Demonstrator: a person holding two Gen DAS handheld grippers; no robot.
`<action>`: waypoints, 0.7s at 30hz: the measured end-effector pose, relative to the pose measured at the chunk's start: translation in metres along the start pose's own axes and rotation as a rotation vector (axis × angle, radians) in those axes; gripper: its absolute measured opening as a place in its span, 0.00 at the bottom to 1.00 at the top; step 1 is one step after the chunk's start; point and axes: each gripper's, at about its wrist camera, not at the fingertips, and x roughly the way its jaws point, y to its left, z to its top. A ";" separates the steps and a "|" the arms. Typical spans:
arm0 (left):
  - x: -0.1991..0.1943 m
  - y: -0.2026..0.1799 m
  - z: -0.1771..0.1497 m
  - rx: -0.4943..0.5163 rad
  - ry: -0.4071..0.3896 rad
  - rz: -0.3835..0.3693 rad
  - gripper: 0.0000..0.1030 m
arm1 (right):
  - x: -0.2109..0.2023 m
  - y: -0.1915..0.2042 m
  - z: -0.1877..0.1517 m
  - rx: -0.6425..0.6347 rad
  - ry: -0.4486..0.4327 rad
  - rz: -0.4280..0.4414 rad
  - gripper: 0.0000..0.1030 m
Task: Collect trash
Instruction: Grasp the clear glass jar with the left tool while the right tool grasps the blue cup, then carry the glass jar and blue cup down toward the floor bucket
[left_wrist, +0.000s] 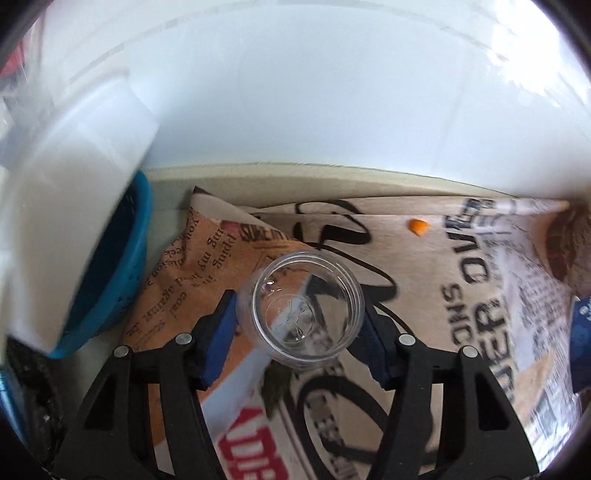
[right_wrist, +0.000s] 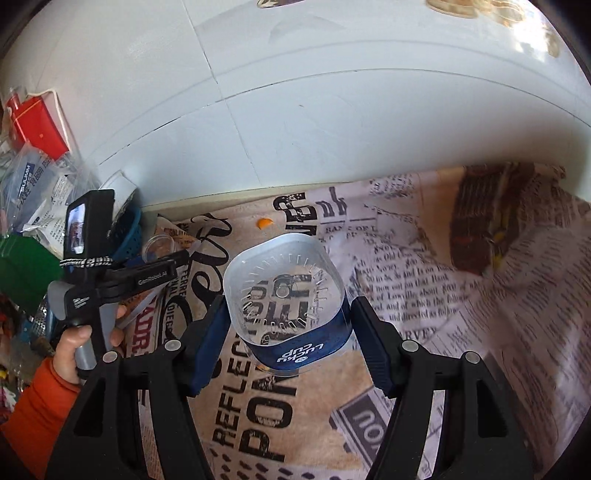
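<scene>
two clear plastic cups are in play, one to each claw. the first, a round clear cup (left_wrist: 306, 308), sits between the blue pads of the left gripper (left_wrist: 301, 332), mouth toward the camera, its walls touching or all but touching both pads; whether the pads actually press on it i cannot tell. the second, a squarish clear cup with a blue band (right_wrist: 286, 295) reading "lucky cup", is clenched in the right gripper (right_wrist: 286, 338), the left pad flat against its side and the right pad at the band's edge, the cup raised above the cloth.

under both lies one newspaper-print tablecloth (left_wrist: 461, 295), wrinkled, covering the table up to a pale edge against the white wall (left_wrist: 295, 92). one small orange scrap (left_wrist: 418, 227) lies on the cloth, well apart from either cup, toward the wall.

one blue perforated basket (left_wrist: 122, 258) stands at the left end of the table, partly hidden by a blurred white shape. in the right wrist view one hand (right_wrist: 79, 341) with an orange sleeve (right_wrist: 35, 410) holds the left gripper's handle, and a red box (right_wrist: 37, 125) sits among bags at far left.
</scene>
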 end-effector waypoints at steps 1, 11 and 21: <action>-0.006 -0.001 -0.001 0.008 -0.007 -0.002 0.59 | -0.007 -0.002 -0.003 0.008 -0.007 0.001 0.62; -0.122 0.002 -0.038 0.080 -0.096 -0.069 0.59 | -0.071 0.041 -0.027 0.019 -0.111 -0.003 0.62; -0.241 0.053 -0.139 0.137 -0.162 -0.194 0.59 | -0.144 0.133 -0.125 0.060 -0.195 -0.078 0.62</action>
